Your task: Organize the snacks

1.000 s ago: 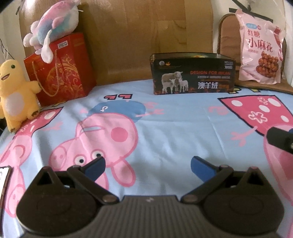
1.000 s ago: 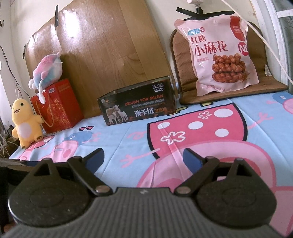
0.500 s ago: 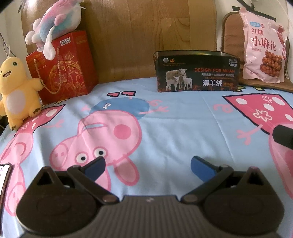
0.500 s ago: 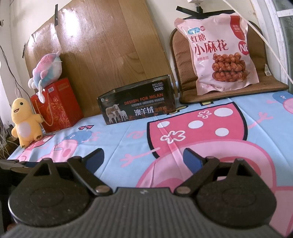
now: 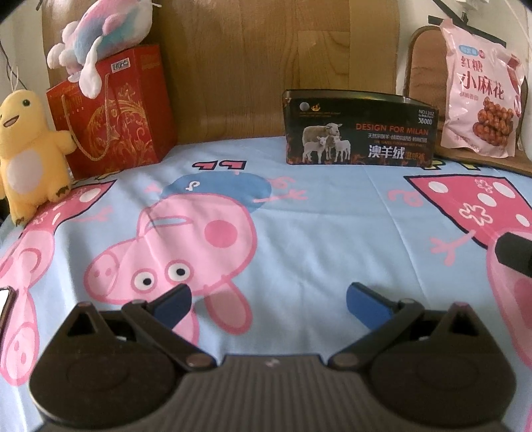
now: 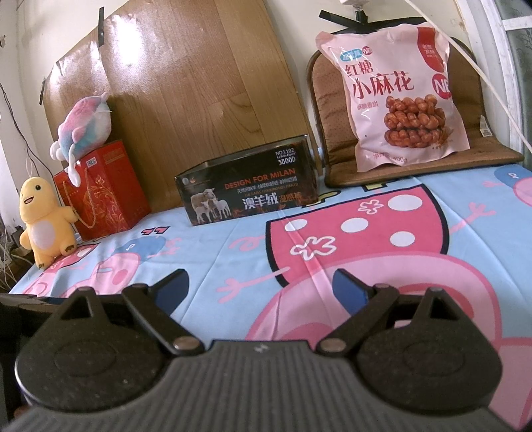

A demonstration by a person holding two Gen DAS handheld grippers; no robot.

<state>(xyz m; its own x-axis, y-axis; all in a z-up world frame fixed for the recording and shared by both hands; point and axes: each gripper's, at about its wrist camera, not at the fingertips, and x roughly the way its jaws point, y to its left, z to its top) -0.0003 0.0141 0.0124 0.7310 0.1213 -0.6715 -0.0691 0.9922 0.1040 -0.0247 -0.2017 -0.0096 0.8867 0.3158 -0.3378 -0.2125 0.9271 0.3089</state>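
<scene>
Left wrist view shows your left gripper (image 5: pixel 267 299) low over the cartoon-pig bedsheet (image 5: pixel 316 232), its blue fingers (image 5: pixel 365 304) spread wide with nothing between them. At 12 o'clock a dark box (image 5: pixel 360 129) printed with sheep stands upright against the wooden board (image 5: pixel 266 59). The pink snack bag (image 5: pixel 482 99) leans at 2 o'clock on a brown cushion (image 5: pixel 425 50). At 10 o'clock sits a red gift bag (image 5: pixel 113 113) with a pastel plush (image 5: pixel 99 30) on top and a yellow plush (image 5: pixel 28 153) touching its side.

Your right gripper (image 6: pixel 261 287) is also spread wide and holds nothing; from it the snack bag (image 6: pixel 395 96) stands at 1 o'clock, well apart from the fingers (image 6: pixel 349 287), just right of the box (image 6: pixel 249 189).
</scene>
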